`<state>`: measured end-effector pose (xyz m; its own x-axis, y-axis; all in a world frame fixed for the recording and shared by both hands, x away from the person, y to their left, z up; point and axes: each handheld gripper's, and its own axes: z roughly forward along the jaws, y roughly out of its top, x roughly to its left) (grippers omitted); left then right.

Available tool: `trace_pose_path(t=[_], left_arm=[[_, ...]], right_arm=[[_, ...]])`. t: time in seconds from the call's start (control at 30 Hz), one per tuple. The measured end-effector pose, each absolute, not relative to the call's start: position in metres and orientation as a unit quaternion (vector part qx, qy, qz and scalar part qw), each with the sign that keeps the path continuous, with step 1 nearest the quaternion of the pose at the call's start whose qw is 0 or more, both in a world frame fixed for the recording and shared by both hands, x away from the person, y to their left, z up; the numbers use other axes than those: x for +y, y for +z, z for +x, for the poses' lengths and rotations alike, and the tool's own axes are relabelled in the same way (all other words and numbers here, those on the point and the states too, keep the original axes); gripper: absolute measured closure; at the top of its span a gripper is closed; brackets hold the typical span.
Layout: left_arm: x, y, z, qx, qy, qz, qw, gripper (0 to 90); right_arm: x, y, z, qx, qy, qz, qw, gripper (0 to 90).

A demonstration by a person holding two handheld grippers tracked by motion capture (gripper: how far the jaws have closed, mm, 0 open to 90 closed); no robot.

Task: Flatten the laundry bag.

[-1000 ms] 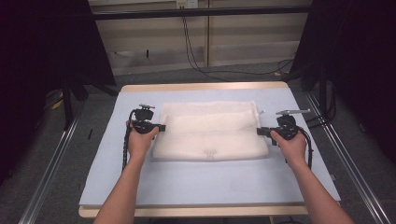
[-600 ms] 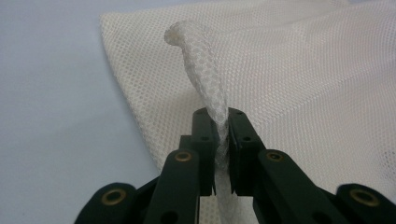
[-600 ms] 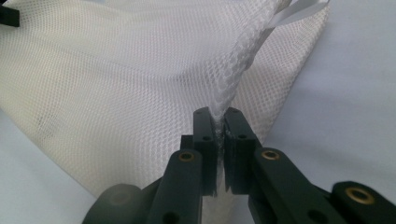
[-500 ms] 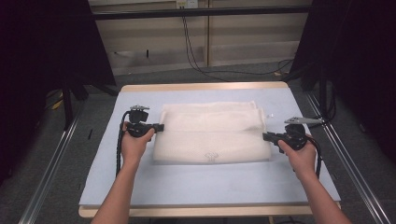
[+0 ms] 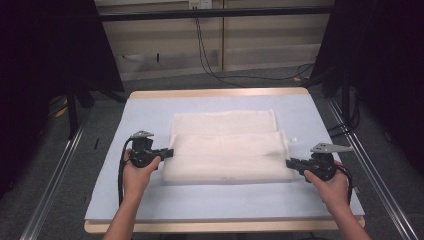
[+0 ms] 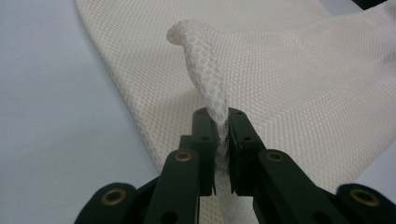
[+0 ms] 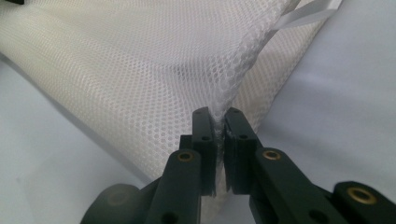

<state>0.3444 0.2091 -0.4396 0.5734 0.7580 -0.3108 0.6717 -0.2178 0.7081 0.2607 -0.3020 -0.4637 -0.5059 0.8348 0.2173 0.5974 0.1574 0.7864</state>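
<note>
A white, rectangular mesh-weave cloth point(image 5: 227, 147) lies folded on the pale blue-topped table point(image 5: 150, 110), its near layer pulled over the far one so a strip of the far layer shows beyond it. The left gripper point(image 5: 167, 153) holds the cloth's left end: in the left gripper view its two black fingers point(image 6: 204, 140) are clamped together on a rolled, rope-like bunch of the mesh edge point(image 6: 205, 65), which rises straight up from between them and curls over at the top, with the flat cloth spreading away beyond and to the right of the fingers. The right gripper point(image 5: 289, 163) holds the opposite end: in the right gripper view its fingers point(image 7: 205, 140) are pinched on a thin ridge of the netting, the cloth fanning out ahead and to the left of them, and a narrow white ribbon tag point(image 7: 306, 16) sticks out at the cloth's far corner, up and to the right of the fingertips. Bare table lies on either side of both pairs of fingers
</note>
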Motion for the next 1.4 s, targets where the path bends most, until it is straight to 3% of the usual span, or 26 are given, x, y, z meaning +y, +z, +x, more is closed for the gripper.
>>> trace_pose_path(t=[0.83, 1.0, 1.07, 1.27, 1.4], left_arm=[[0.221, -0.454, 0.299, 0.456, 0.017, 0.789, 0.412, 79.0], [0.219, -0.459, 0.298, 0.464, 0.027, 0.792, 0.396, 72.5], [0.219, -0.461, 0.297, 0.472, 0.033, 0.789, 0.392, 62.4], [0.221, -0.467, 0.294, 0.482, 0.036, 0.795, 0.367, 49.6], [0.221, -0.47, 0.292, 0.488, 0.028, 0.795, 0.361, 49.2]], right_arm=[[-0.309, -0.481, 0.22, 0.766, 0.446, 0.455, 0.083, 81.2], [-0.306, -0.484, 0.219, 0.759, 0.434, 0.479, 0.084, 71.7], [-0.307, -0.483, 0.22, 0.76, 0.421, 0.486, 0.099, 60.8], [-0.305, -0.486, 0.221, 0.761, 0.415, 0.49, 0.089, 58.9], [-0.303, -0.485, 0.223, 0.769, 0.413, 0.481, 0.082, 67.9]])
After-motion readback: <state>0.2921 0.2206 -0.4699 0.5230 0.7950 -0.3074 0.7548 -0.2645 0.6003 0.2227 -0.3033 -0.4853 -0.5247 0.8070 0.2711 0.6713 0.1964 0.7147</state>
